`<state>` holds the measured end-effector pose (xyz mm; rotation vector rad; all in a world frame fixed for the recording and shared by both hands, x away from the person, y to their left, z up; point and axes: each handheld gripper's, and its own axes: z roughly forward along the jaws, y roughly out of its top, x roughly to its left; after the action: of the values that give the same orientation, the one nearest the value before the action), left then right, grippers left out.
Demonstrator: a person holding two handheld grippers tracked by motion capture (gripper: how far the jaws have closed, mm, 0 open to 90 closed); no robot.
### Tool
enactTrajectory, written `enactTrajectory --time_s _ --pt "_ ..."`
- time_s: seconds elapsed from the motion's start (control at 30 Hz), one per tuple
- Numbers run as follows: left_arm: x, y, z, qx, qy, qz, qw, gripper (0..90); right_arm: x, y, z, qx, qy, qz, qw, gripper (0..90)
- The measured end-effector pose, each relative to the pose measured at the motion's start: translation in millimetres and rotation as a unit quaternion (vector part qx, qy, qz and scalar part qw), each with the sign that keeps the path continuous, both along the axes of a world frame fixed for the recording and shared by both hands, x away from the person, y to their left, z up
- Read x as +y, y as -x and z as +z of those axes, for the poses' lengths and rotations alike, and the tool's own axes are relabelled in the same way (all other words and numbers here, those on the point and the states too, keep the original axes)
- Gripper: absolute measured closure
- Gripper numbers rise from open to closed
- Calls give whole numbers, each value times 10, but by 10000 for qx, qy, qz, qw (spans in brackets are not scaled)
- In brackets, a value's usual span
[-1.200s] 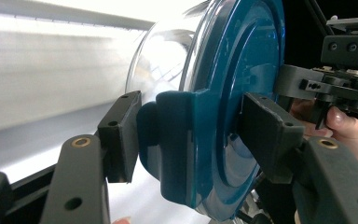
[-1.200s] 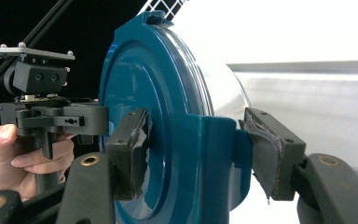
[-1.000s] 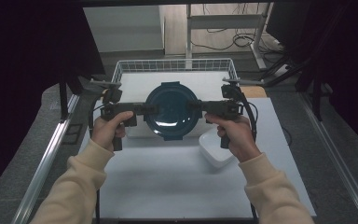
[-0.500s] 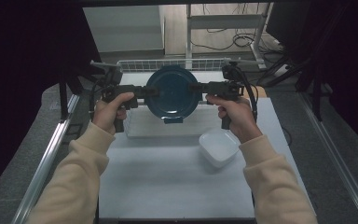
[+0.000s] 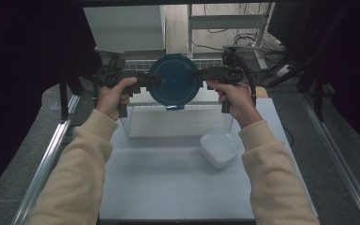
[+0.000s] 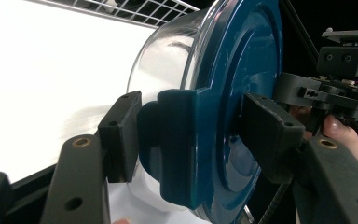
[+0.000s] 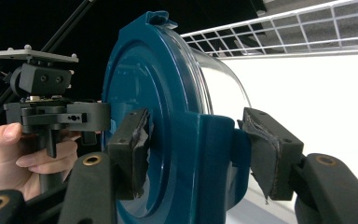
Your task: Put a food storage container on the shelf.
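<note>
A round clear container with a dark blue clip-on lid (image 5: pixel 174 80) hangs in the air between both hands, tipped on its side so the lid faces the person. My left gripper (image 5: pixel 151 78) is shut on the lid's latch tab at the left rim. My right gripper (image 5: pixel 198 74) is shut on the tab at the opposite rim. In the left gripper view, my left gripper (image 6: pixel 191 130) has a pad on each side of the blue tab (image 6: pixel 177 140). In the right gripper view, my right gripper (image 7: pixel 196 149) clamps the other tab (image 7: pixel 209 158) beside the clear bowl wall (image 7: pixel 219 79).
A wire basket (image 5: pixel 178 119) stands on the white mat below and just in front of the container. A small white square dish (image 5: pixel 220 147) lies at the mat's right, near the right forearm. Metal rails run along both sides of the table.
Both hands have carried the container up and away from the person, from low over the basket to above its far edge. It has tipped so its lid faces the person more.
</note>
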<state>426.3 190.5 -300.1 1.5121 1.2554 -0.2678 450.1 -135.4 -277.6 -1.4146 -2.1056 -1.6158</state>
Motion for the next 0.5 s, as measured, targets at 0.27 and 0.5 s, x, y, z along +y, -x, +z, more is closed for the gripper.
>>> enactTrajectory --time_s 0.27,0.5 --pt "-31 -155 21 55 -53 4 10000 406 -34 -173 -12 84 -48 44 9999 432" --pt "-72 -334 21 201 -4 -3 9998 407 -87 -300 -24 205 -120 -95 9997 434"
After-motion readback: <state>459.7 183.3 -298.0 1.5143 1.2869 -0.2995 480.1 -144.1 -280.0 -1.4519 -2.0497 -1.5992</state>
